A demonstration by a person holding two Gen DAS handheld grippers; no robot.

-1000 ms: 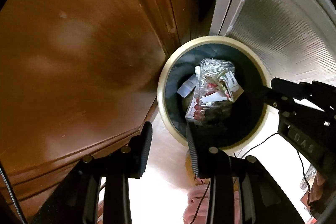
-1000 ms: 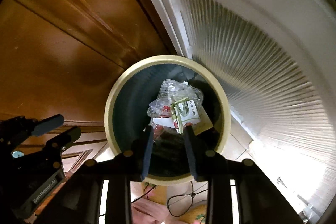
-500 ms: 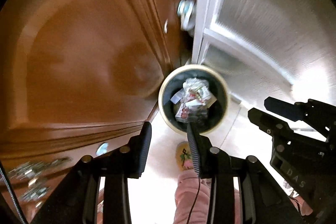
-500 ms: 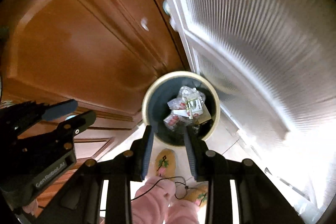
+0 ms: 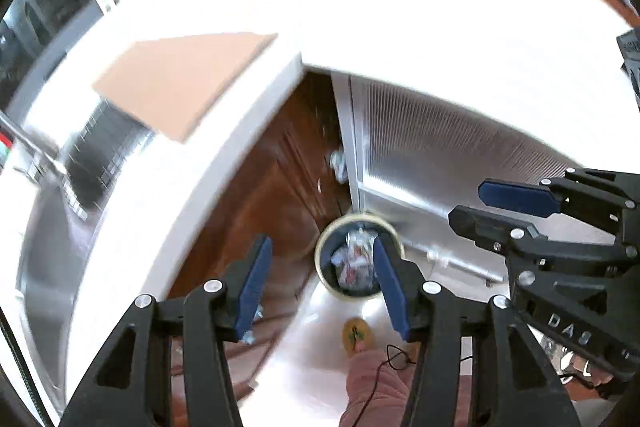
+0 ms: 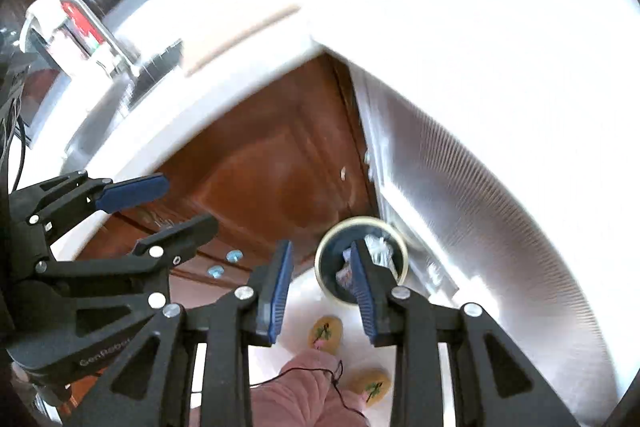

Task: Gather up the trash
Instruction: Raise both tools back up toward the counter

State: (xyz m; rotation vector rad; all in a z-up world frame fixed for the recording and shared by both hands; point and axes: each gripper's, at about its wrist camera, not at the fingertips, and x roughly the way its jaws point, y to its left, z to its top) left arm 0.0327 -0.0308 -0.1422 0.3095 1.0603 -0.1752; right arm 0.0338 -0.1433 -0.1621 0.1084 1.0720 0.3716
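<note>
A round bin point(image 5: 326, 277) with a cream rim stands on the floor far below, in the corner between the wooden cabinet and a ribbed glass door. It holds crumpled clear wrappers point(image 5: 354, 259) and shows in the right wrist view point(image 6: 334, 269) too. My left gripper point(image 5: 320, 281) is open and empty, high above the floor. My right gripper point(image 6: 322, 291) is open and empty at about the same height. Each gripper shows in the other's view, the right one point(image 5: 492, 203) and the left one point(image 6: 176, 201).
A white countertop point(image 5: 152, 227) with a tan board point(image 5: 180, 79) and a steel sink point(image 5: 44, 255) curves on the left. Brown cabinet doors point(image 6: 276, 171) are below it. The ribbed glass door point(image 5: 440, 151) is on the right. The person's yellow slippers point(image 6: 326, 333) stand on the pale floor.
Both grippers have risen well away from the bin, which now looks much smaller. The countertop and sink have come into view. Both jaws have opened wider.
</note>
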